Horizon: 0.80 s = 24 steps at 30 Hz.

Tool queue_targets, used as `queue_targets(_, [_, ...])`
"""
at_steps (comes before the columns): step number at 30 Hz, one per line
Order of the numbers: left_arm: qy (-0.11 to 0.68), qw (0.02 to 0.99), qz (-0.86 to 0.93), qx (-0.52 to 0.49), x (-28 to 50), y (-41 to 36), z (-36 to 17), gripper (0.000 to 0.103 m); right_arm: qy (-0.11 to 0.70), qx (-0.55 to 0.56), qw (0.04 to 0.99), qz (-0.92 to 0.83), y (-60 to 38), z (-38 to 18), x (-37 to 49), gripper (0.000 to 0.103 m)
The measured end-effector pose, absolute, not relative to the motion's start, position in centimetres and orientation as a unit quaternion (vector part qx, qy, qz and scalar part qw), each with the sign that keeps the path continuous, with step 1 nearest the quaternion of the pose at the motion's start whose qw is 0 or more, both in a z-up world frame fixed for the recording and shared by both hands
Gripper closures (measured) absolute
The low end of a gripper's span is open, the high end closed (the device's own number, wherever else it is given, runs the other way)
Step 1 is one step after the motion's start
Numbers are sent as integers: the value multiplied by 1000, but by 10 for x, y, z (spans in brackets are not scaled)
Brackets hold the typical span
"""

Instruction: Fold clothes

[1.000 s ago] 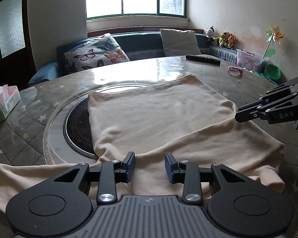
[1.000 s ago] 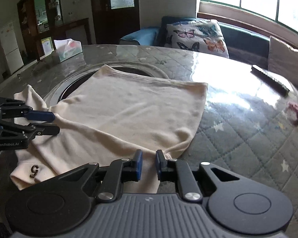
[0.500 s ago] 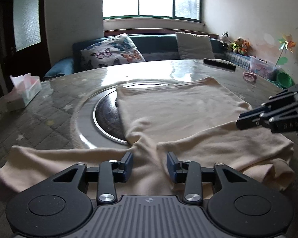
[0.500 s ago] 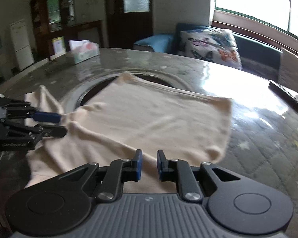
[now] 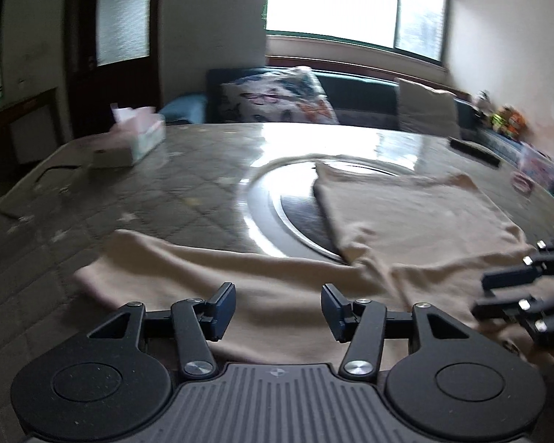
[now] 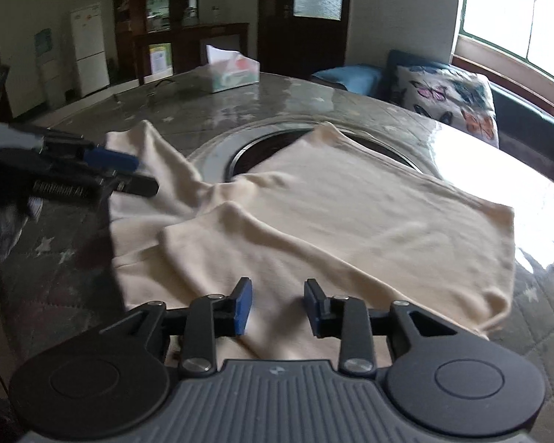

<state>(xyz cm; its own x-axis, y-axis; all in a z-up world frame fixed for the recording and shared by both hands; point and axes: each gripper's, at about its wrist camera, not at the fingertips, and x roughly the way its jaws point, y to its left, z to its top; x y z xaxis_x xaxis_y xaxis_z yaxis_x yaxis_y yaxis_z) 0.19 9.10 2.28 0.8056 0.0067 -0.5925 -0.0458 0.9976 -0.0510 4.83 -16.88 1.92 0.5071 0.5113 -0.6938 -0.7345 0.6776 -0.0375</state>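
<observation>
A cream long-sleeved shirt (image 5: 406, 214) lies flat on the round table, its body partly over the dark centre ring (image 5: 295, 214). One sleeve (image 5: 158, 262) stretches out to the left. My left gripper (image 5: 279, 302) hovers over the base of that sleeve, its jaws opening, with nothing pinched between the pads. My right gripper (image 6: 277, 302) is over the shirt's near folded edge (image 6: 351, 214), jaws opening too, and holds nothing. Each gripper shows in the other's view: the right gripper (image 5: 513, 291) at the right edge, the left gripper (image 6: 129, 173) beside the sleeve (image 6: 155, 155).
A tissue box (image 5: 136, 140) stands at the far left of the quilted table top (image 5: 166, 199). A dark remote (image 5: 474, 151) and a pink item (image 5: 522, 184) lie far right. Behind the table is a sofa with a butterfly cushion (image 5: 277, 99).
Both grippers have slid left along the shirt's near edge and rolled a little. Both pairs of jaws have widened, the right from nearly shut. The left sleeve is now in fuller view.
</observation>
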Motion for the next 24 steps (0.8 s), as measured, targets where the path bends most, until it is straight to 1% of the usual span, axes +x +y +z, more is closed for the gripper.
queue_targets(14, [304,937,149,-86,-3,163,25,46,325,-170,839,402,-135,21,39,70])
queue_targets(24, [308,929,174,-108,-4,186,19,46,327,-167,836,407,-127,20,40,69])
